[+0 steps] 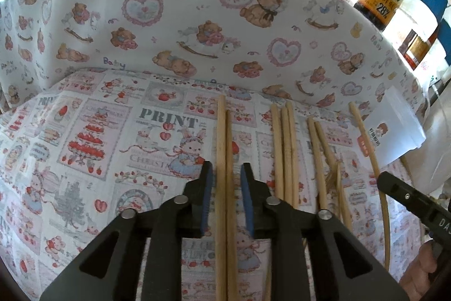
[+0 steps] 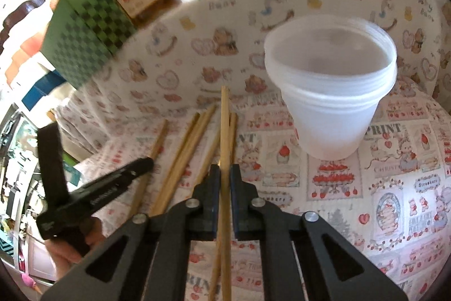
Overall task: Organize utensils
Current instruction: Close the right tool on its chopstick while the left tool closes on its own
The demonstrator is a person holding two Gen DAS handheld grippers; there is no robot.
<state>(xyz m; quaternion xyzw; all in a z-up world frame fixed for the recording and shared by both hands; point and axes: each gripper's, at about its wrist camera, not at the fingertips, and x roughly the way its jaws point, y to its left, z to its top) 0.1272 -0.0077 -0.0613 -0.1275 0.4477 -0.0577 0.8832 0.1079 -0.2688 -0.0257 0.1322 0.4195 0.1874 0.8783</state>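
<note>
The right gripper (image 2: 222,174) is clamped on one chopstick (image 2: 224,126), its long axis running straight ahead along the fingers, tip pointing away and up. The cup (image 2: 332,109) stands ahead to the right (upright, mouth open). The left gripper (image 1: 225,171) is spread around a pair (image 1: 224,174) lying lengthwise on the cloth (image 1: 112,131).

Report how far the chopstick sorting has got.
Done: nothing visible; the translucent white plastic cup looks empty. In hand: the right hand-held gripper is clamped on one wooden chopstick; the left hand-held gripper is open astride a pair of wooden chopsticks. Left: the other loose wooden chopsticks lie on the printed cloth.
</note>
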